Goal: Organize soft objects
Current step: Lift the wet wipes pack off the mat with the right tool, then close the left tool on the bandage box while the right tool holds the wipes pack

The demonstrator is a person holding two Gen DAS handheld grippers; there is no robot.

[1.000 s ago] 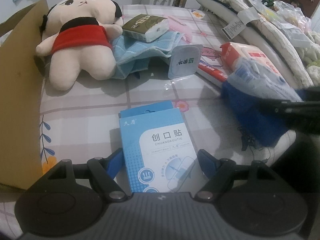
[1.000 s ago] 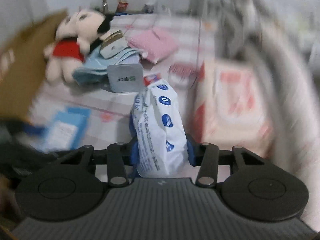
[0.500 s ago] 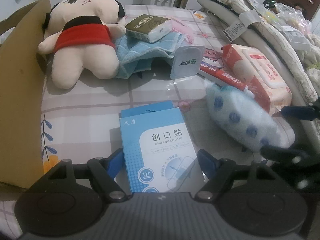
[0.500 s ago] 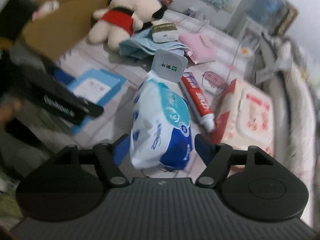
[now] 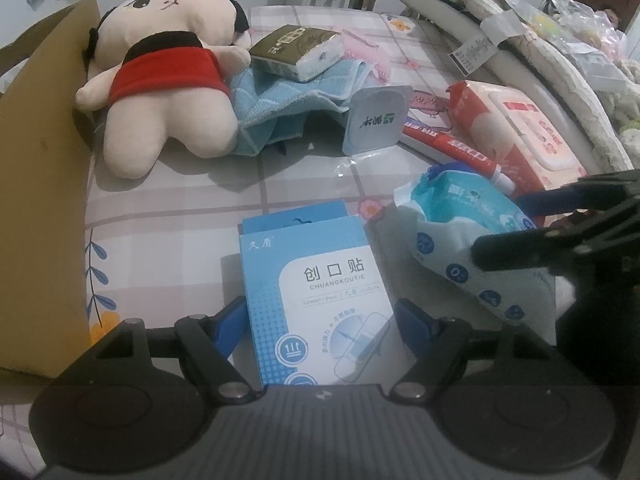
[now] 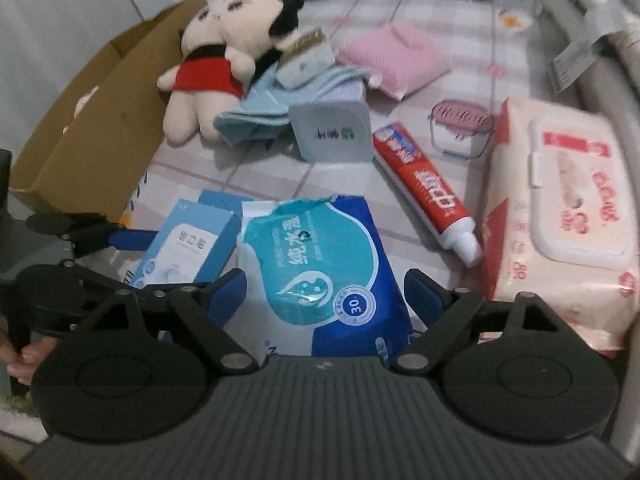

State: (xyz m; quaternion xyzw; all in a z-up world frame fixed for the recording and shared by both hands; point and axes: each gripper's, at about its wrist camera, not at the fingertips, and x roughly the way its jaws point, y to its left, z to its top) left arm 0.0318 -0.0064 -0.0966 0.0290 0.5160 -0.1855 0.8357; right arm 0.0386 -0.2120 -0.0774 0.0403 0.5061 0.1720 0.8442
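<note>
The right gripper [image 6: 325, 290] has just been opening, its fingers wide with the blue wipes pack [image 6: 320, 264] lying loose between them on the bed, long side pointing away, beside the plaster box [image 6: 188, 246].

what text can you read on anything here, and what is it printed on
"创口贴" and "CHUANGKOUTIE": bandage box
"久盾": same box, top left corner
"30": blue wet wipes pack
"纯水湿": same pack
Toothpaste tube, pink wipes pack, small white tub lid: print unreadable
</note>
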